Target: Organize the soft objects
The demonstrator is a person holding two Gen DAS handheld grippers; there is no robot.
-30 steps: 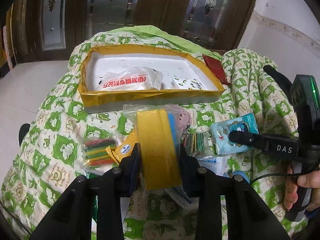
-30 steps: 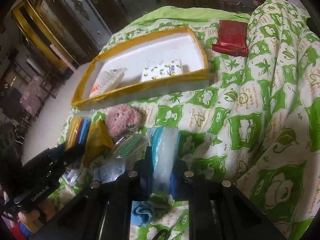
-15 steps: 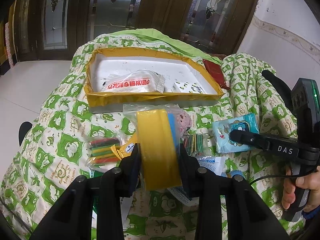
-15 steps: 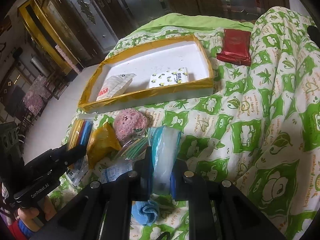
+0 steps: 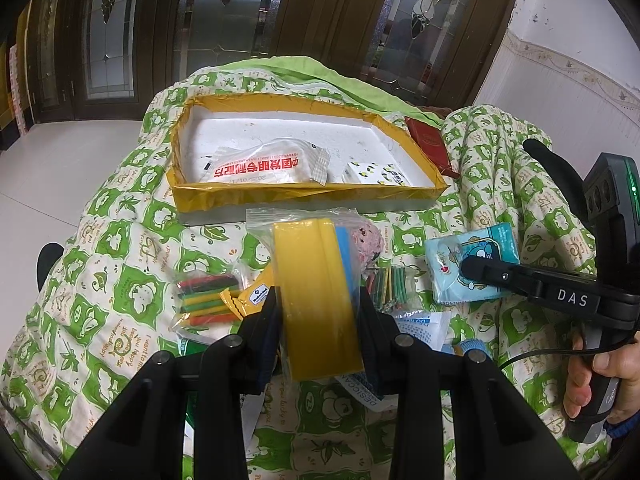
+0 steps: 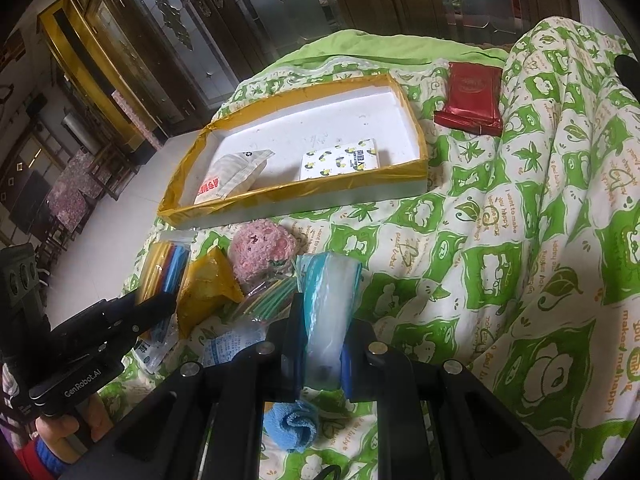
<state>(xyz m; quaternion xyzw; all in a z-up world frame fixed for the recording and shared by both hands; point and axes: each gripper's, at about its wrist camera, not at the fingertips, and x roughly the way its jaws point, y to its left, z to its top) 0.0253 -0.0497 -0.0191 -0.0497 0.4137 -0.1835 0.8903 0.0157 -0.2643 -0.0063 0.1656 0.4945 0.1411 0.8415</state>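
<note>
My left gripper (image 5: pixel 318 320) is shut on a clear zip bag of yellow and blue sponge sheets (image 5: pixel 316 288), held just above the quilt in front of the tray. The same bag (image 6: pixel 164 268) and left gripper (image 6: pixel 156 308) show at the left of the right wrist view. My right gripper (image 6: pixel 322 352) is shut on a light-blue cartoon packet (image 6: pixel 328 300), which also appears as the packet (image 5: pixel 472 264) in the right gripper (image 5: pixel 474 270). The yellow-taped white tray (image 5: pixel 304 196) holds a white packet with red characters (image 5: pixel 264 164) and a lemon-print pack (image 5: pixel 376 174).
On the green-and-white quilt (image 6: pixel 500 240) lie a red packet (image 6: pixel 472 100), a pink knitted piece (image 6: pixel 260 256), a yellow packet (image 6: pixel 208 292), bags of coloured sticks (image 5: pixel 208 296), a desiccant sachet (image 5: pixel 416 324) and a blue cloth (image 6: pixel 296 424). Dark wooden doors stand behind.
The right gripper has shifted slightly with the blue packet still in it, so the tray sits a little lower in its view. The left gripper has kept still with its bag.
</note>
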